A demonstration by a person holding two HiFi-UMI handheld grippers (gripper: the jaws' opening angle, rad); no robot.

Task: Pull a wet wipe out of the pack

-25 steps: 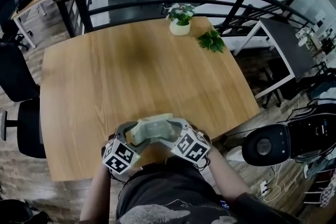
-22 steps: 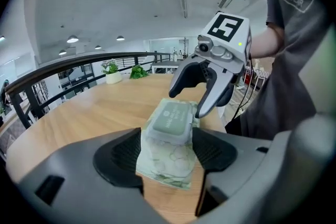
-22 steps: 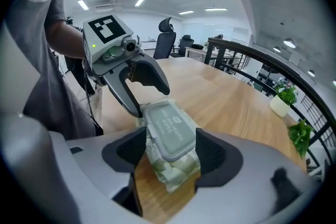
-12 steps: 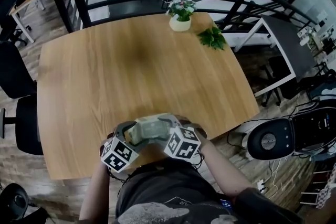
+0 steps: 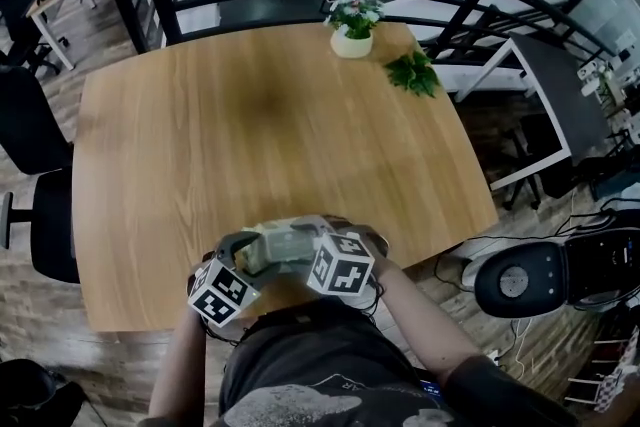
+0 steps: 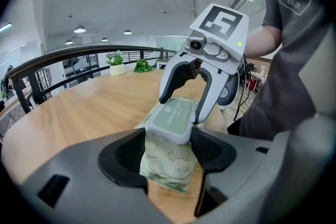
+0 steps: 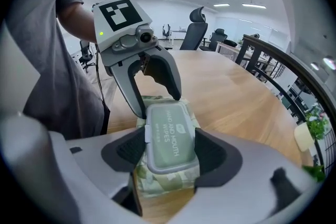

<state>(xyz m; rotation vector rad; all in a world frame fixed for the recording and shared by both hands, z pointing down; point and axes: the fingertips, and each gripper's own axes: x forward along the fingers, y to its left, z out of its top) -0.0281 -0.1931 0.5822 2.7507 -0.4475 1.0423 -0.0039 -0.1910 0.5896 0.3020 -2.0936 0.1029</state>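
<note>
Right gripper (image 7: 169, 155) rolled, just opened wide, straddling pack (image 5: 282, 245); left gripper (image 6: 168, 152) clamps pack.

The right gripper (image 7: 169, 150) holds its jaws wide; they have just been opening. The wipes pack (image 7: 168, 181) lies between them, and the pads sit just beside the long edges of its closed grey-green lid (image 7: 169, 134). At twelve o'clock from the lid, the left gripper (image 7: 157, 103) straddles the pack's far end, its marker cube (image 7: 119, 13) on top. The wooden table (image 7: 236, 97) runs off toward two o'clock. A grey shirt (image 7: 47, 60) fills nine o'clock.
</note>
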